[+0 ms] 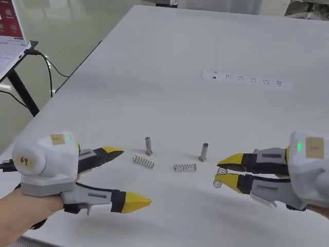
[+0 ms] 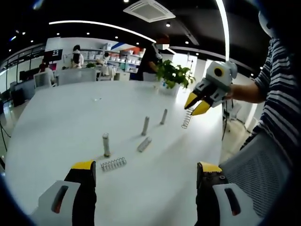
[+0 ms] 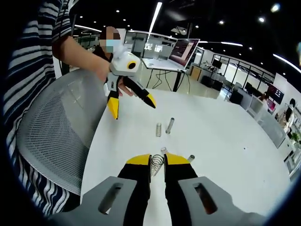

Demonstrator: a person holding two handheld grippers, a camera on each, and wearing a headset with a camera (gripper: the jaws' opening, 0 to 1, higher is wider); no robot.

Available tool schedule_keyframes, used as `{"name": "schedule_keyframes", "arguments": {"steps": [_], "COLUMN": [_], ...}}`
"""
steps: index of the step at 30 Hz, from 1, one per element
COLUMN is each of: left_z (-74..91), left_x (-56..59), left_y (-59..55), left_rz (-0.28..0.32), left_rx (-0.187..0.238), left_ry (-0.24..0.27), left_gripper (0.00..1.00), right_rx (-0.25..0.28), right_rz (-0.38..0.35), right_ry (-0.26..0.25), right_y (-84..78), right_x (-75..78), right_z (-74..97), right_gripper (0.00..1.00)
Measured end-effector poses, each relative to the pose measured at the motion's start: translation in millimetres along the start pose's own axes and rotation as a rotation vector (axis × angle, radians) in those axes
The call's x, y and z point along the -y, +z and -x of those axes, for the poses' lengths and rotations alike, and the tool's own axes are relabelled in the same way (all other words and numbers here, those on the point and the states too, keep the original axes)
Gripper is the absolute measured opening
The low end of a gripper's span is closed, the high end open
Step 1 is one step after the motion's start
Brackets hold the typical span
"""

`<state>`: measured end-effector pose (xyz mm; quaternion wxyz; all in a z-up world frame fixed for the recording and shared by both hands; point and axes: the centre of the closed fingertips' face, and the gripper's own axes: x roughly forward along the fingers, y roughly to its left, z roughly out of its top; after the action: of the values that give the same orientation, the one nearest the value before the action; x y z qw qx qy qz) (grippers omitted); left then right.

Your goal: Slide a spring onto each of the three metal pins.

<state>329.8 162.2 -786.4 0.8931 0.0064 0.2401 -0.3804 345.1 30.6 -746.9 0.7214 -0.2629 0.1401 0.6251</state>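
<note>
**Spring pinched, first pin waiting**

Nearest you, your right gripper (image 1: 224,171) has its yellow-tipped jaws drawn almost together on a small coiled steel-wire spring (image 1: 219,178). It is pinched across the coils and hangs slanted just above the smooth white tabletop (image 1: 169,67). Your left gripper (image 1: 126,176) hovers low at the near left, jaws spread wide with nothing between them.

Just past the tips, two more coils lie on their sides: the left loose spring (image 1: 143,161) and the middle loose spring (image 1: 185,167). Behind them stand short, smooth, grey metal cylinders, all upright: the left pin (image 1: 148,145), the middle pin (image 1: 204,152), and the third pin (image 2: 163,116), just beside the spring you hold.

All three pins look bare, so I judge this to be the first of three placements. The next move calls for turning the held spring so that its open end faces down and centring its bore over the pin top. Then ease your squeeze gently, since thin wire flexes and can flick sideways, and the slick table would let it roll.

Farther off, a flat white socket strip (image 1: 247,80) sits flush in the table. An open laptop (image 1: 7,31) stands at the far left.
</note>
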Motion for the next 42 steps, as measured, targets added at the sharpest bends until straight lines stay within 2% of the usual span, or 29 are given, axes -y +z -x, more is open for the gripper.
{"name": "schedule_keyframes", "arguments": {"steps": [6,10,16,24,31,36,42], "left_z": [2.8,5.4,8.2,9.3,10.4,10.7,11.3], "left_x": [-5.8,-10.8,-15.8,-17.0,-18.1,-18.7,-20.0], "left_y": [-10.0,-12.8,-10.4,0.2,-0.3,-1.3,3.3], "left_rz": [0.016,0.032,0.048,0.057,0.05,0.043,0.042], "left_rx": [-0.019,-0.017,0.0,0.028,0.024,0.016,0.024], "left_ry": [0.022,0.041,0.061,0.066,0.071,0.071,0.073], "left_gripper": [0.98,0.98,0.98,0.98,0.98,0.98,0.98], "right_rx": [-0.004,-0.018,-0.036,-0.043,-0.056,-0.057,-0.069], "right_rz": [-0.01,-0.025,-0.022,-0.037,-0.058,-0.088,-0.104], "right_ry": [-0.015,-0.027,-0.066,-0.119,-0.192,-0.273,-0.321], "right_y": [-5.2,-13.9,-21.3,-28.0,-36.3,-39.8,-45.4], "right_x": [3.5,6.7,18.0,36.8,58.3,80.8,95.9], "right_z": [2.7,6.0,14.0,23.4,33.6,44.8,51.6], "right_gripper": [0.07,0.07,0.07,0.07,0.07,0.07,0.07]}}
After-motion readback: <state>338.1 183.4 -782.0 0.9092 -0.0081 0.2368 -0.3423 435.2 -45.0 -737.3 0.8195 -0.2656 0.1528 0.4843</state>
